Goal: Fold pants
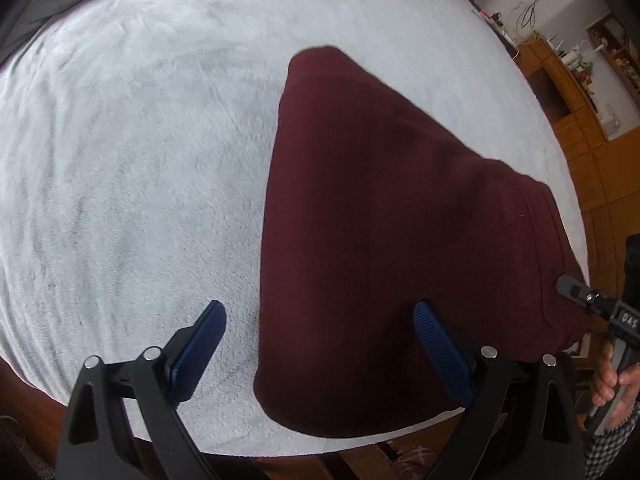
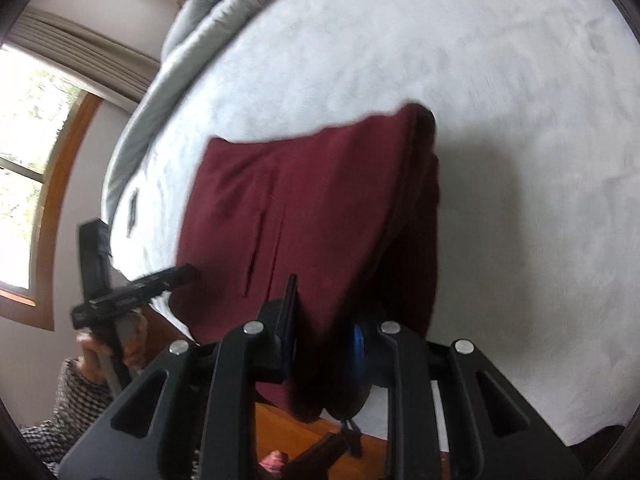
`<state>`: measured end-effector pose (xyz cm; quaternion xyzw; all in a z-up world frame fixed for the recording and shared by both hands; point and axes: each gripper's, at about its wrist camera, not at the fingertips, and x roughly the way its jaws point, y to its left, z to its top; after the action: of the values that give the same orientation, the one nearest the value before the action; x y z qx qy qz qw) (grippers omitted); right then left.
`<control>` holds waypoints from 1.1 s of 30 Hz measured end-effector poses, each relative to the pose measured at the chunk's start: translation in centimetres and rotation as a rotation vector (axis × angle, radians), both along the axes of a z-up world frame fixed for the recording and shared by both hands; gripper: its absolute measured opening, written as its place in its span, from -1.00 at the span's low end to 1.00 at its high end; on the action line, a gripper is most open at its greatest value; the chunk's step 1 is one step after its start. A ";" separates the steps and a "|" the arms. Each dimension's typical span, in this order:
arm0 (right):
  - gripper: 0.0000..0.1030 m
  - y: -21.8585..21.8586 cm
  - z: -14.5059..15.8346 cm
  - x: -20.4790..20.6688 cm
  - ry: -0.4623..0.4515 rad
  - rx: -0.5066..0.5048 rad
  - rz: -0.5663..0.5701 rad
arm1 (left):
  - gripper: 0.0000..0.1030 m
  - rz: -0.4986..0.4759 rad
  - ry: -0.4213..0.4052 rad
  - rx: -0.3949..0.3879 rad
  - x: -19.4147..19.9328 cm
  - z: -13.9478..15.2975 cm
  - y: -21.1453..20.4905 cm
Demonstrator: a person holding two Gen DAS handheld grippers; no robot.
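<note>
Dark maroon pants lie folded on the white fleece blanket near the bed's front edge. My left gripper hovers open over the pants' near left edge, one blue pad over the blanket and the other over the cloth, with nothing pinched. In the right wrist view my right gripper is shut on the pants, lifting a bunched edge so the cloth slopes up toward the camera. The right gripper also shows at the pants' right corner. The left gripper appears at the left, in a hand.
A grey duvet is bunched along the far side of the bed. Wooden cabinets stand beyond the bed, and a window is on the wall. The wooden bed frame runs below the grippers. A hand in a checked sleeve holds the right gripper.
</note>
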<state>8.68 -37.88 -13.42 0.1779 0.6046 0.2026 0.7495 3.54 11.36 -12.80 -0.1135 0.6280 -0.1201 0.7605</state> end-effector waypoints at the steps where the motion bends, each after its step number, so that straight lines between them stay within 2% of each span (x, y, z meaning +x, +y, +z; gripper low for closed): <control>1: -0.56 0.2 -0.5 0.0 0.009 -0.012 0.005 | 0.85 0.001 0.003 0.001 0.0 -0.1 -0.2; 2: -0.50 0.5 -1.0 0.0 0.014 -0.027 0.013 | 0.85 0.002 0.007 0.001 0.2 -0.2 -0.3; 3: -0.30 0.5 -1.1 0.0 0.015 -0.036 0.014 | 0.85 0.004 0.012 -0.001 0.3 -0.3 -0.3; 5: -0.15 0.6 -1.1 0.3 0.032 -0.054 0.024 | 0.85 0.006 0.016 -0.006 0.4 -0.3 -0.3; 7: -0.09 0.4 -0.3 0.6 0.014 -0.050 0.035 | 0.85 0.002 0.014 -0.013 0.5 0.1 -0.1; 9: 0.32 -0.2 1.0 1.3 -0.016 -0.045 0.019 | 0.85 -0.011 0.001 -0.013 0.7 0.8 -0.2; 13: 0.33 -1.4 1.6 4.8 -0.034 -0.038 -0.059 | 0.85 -0.026 -0.004 -0.014 1.3 1.3 -0.7; 15: 0.33 -1.9 0.8 6.9 -0.004 -0.016 -0.099 | 0.85 -0.030 0.001 -0.009 1.5 1.2 -1.1; 17: 0.29 -2.2 -0.3 8.4 0.025 -0.001 -0.123 | 0.85 -0.035 0.006 -0.001 1.6 1.1 -1.5; 20: -0.25 -2.0 -1.6 10.0 0.058 -0.004 -0.127 | 0.85 -0.044 0.013 0.013 1.8 0.7 -1.9; 21: -0.54 -1.9 -2.0 10.3 0.065 0.011 -0.122 | 0.85 -0.044 0.014 0.019 1.7 0.6 -2.7; 22: -0.66 -2.0 -2.1 10.4 0.066 0.018 -0.115 | 0.85 -0.045 0.016 0.026 1.6 0.4 -2.9; 23: -0.88 -1.8 -1.9 10.6 0.056 0.005 -0.108 | 0.85 -0.044 0.016 0.029 1.5 0.3 -3.2; 27: -0.90 -2.7 -1.0 10.6 0.026 -0.035 -0.125 | 0.85 -0.035 -0.015 0.046 2.1 0.7 -4.4; 31: -0.90 -2.8 -3.2 10.2 0.078 -0.068 -0.156 | 0.85 -0.035 -0.008 0.062 2.4 0.4 -5.2; 32: -0.87 -2.7 -3.2 10.1 0.068 -0.062 -0.156 | 0.85 -0.037 -0.005 0.061 2.8 0.3 -5.4; 33: -0.74 -2.7 -2.8 9.8 0.049 -0.049 -0.157 | 0.85 -0.038 -0.002 0.062 2.9 0.2 -5.5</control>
<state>18.51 -40.57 -16.22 0.2110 0.6119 0.1240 0.7522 6.44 5.83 -12.57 -0.0779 0.6326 -0.1151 0.7619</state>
